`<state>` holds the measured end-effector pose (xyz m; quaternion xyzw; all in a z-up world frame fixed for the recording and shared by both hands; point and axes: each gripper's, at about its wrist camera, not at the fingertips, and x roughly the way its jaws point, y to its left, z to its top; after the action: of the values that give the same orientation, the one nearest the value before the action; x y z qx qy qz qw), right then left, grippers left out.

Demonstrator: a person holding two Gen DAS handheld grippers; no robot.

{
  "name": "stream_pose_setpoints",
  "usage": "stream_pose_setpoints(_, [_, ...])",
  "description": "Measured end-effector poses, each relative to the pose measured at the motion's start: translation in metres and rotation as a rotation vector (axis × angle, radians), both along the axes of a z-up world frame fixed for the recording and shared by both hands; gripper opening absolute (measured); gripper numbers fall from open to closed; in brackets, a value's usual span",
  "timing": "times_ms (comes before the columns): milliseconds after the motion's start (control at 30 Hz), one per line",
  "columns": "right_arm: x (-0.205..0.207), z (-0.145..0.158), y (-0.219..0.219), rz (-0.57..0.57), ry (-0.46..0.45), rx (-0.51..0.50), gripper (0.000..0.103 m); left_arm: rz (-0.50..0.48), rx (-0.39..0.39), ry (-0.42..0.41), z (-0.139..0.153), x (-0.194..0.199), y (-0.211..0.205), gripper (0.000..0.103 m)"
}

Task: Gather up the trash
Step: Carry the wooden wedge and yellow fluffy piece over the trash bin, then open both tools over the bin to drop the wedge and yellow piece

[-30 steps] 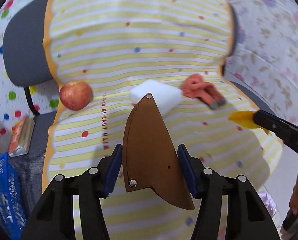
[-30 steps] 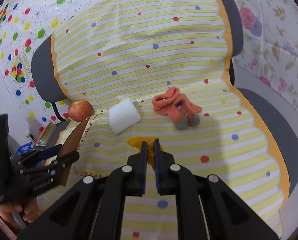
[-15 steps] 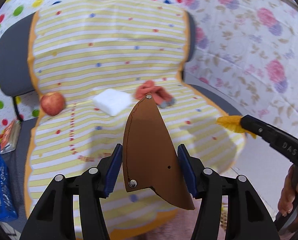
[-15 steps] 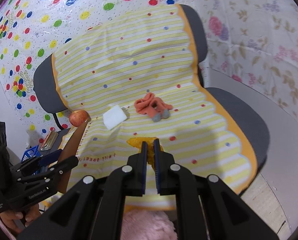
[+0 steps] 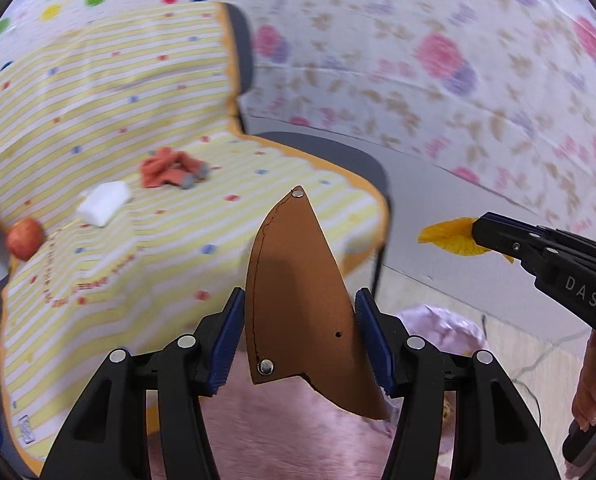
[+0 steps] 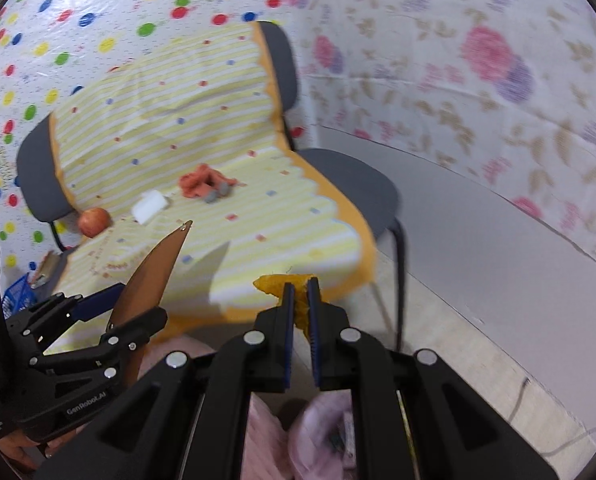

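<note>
Blur smears the chair cover and what lies on it. The left gripper clamps a brown leather sheath; the right gripper pinches a crumpled yellow scrap, both off the seat.

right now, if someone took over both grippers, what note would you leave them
Left gripper: shut on the brown leather sheath.
Right gripper: shut on the yellow peel scrap.
Both are held off the front edge of the covered chair, above a pink-lined bin.
Done: two pieces picked up.
Left: drop both, probably into the bin. The apple, white foam block and orange socks remain on the seat.
</note>
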<state>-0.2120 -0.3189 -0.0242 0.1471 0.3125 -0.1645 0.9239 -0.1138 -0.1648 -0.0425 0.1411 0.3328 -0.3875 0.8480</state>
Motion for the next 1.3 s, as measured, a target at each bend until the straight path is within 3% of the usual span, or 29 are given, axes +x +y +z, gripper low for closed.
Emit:
stream_pose_setpoints(433, [-0.089,-0.021,-0.007,-0.174,0.063,0.017,0.007,-0.231,-0.006,0.091,-0.014,-0.054,-0.028,0.056])
stream_pose_setpoints(767, [-0.108,-0.05,-0.019,-0.239,0.127,0.062,0.007,-0.338,0.075,0.187,-0.047,-0.072,-0.067,0.057])
stream_pose_setpoints(967, [-0.108,-0.068,-0.033,-0.239,0.143,0.117,0.007,-0.349,0.093,0.176,-0.052,-0.073,-0.081,0.058])
stream_pose_setpoints(1000, [-0.108,-0.071,-0.035,-0.235,0.142,0.127,0.007,-0.349,0.095,0.174,-0.053,-0.074,-0.083,0.063])
stream_pose_setpoints(1067, [-0.107,-0.074,-0.038,-0.242,0.144,0.141,0.012,-0.344,0.093,0.173,-0.053,-0.073,-0.084,0.07])
stream_pose_setpoints(1167, [-0.109,-0.078,-0.043,-0.255,0.143,0.157,0.031,-0.313,0.086,0.181,-0.053,-0.067,-0.081,0.07])
stream_pose_setpoints(1300, [-0.111,-0.077,-0.046,-0.265,0.138,0.155,0.032,-0.251,0.074,0.205,-0.054,-0.055,-0.073,0.07])
